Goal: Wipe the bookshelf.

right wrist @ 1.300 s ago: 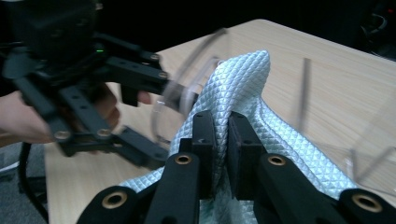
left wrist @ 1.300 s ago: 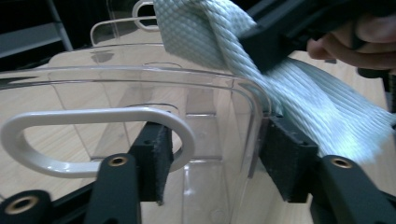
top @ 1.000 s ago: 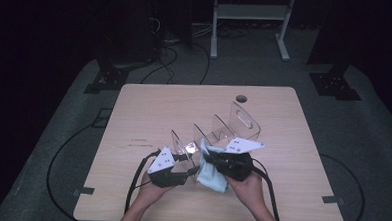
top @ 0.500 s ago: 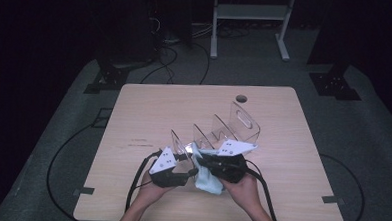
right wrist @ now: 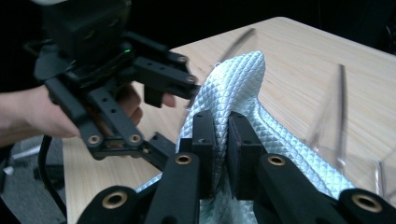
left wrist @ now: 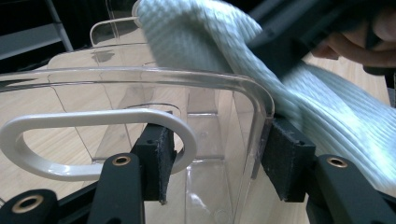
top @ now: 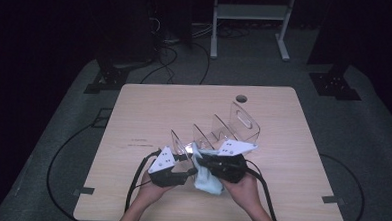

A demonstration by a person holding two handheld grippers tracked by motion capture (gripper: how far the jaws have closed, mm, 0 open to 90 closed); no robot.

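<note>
Left gripper view: the left gripper (left wrist: 219, 163) has its jaws clamped on the near end panel of the clear acrylic rack (left wrist: 154, 84), steadying it. The right gripper (right wrist: 222, 154) pinches a pale blue cloth (right wrist: 243, 88) draped over that panel. Wiping looks underway at this near end; the farther dividers (top: 218, 127) seemingly remain.

I see a clear acrylic divider rack (top: 218, 131) standing upright near the middle of the wooden table, its rounded panels in a row running diagonally. A pale blue waffle-weave cloth (top: 206, 176) is bunched against the nearest panel (left wrist: 140, 121), draped over its top edge.
</note>
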